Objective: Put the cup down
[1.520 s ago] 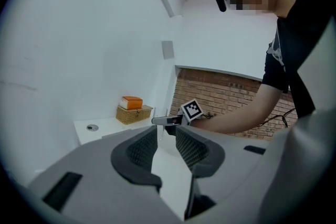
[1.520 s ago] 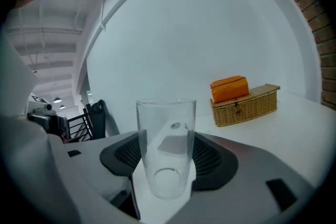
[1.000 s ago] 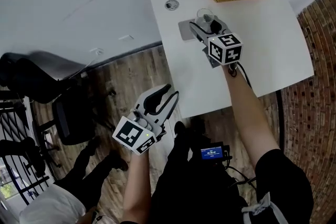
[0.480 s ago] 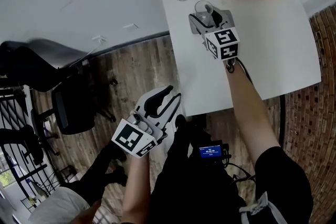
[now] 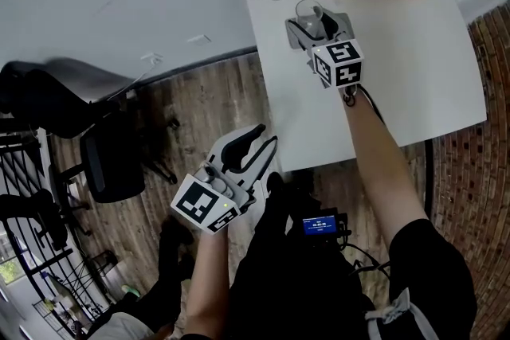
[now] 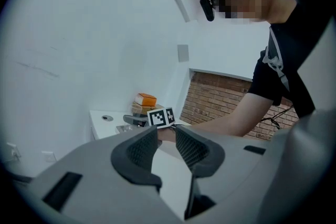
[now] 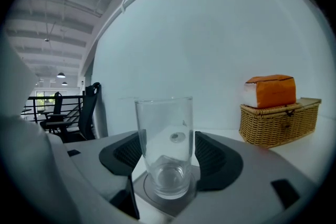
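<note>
The right gripper [image 5: 315, 24] is clasping the cup [image 5: 309, 12] at a wide spread, 1 pad on each side of the glass wall, and the cup [image 7: 164, 144] is standing upright with its base apparently sitting in the round recess of a grey coaster [image 7: 173, 206] near the far left corner of the desk [image 5: 398, 68]. It is well left of the basket [image 7: 278, 120] and its orange box [image 7: 270, 90] at the far edge. The main risk is probably coming at the release: if the 2 pads are not parting evenly, 1 may be dragging on the slick glass and tipping this tall, narrow cup. If the gripper is pulling back before the jaws are wide enough, it could be hauling cup and coaster toward the left edge. Whether the base is lying fully flat in the recess is hard to tell, so a rocking cup is possible too. The right arm is reaching straight forward across the desk, forearm bare, gripper roughly level, jaws pointing toward the far edge and the marker cube facing up. The left gripper [image 5: 256, 149] is idling with a narrow gap between its jaws and nothing in them [image 6: 167, 136]. That arm is bending low by the body over the wooden floor, off the desk's near left corner, jaws aiming toward the desk.
</note>
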A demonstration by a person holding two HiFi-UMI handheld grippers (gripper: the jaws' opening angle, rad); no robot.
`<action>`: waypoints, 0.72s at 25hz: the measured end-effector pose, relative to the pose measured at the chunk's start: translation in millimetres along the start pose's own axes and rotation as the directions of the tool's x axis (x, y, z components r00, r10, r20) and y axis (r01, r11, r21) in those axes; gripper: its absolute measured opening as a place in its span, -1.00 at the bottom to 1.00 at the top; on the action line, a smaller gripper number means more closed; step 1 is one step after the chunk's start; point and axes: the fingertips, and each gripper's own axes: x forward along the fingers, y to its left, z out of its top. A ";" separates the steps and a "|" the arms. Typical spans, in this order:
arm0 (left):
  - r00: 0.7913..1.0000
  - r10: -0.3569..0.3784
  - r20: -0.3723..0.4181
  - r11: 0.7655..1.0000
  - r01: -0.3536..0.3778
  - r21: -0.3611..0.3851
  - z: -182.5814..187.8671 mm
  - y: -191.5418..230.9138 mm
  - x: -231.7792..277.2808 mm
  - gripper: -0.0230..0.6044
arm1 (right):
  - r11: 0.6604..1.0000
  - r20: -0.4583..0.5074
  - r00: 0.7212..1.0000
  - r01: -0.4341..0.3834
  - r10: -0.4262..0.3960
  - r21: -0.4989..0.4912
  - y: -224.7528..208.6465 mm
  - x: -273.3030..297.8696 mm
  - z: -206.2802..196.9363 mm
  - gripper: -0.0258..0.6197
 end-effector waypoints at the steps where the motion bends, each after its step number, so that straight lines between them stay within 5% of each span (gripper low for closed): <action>1: 1.000 0.000 0.002 1.000 0.000 0.002 0.7 -0.1 -0.4 -0.61 | 1.000 -0.001 1.000 -0.001 0.001 0.004 0.2 -1.3 -0.2 -0.01; 6: 1.000 0.005 0.004 1.000 -0.005 0.006 -0.1 3.7 1.5 -0.61 | 1.000 -0.021 1.000 -0.014 0.015 0.014 0.6 -13.8 -2.7 0.15; 18: 0.999 -0.011 -0.045 0.999 0.013 0.029 -3.8 18.2 41.2 -0.46 | 0.999 -0.076 0.997 0.025 -0.022 0.037 5.2 -73.8 1.6 0.16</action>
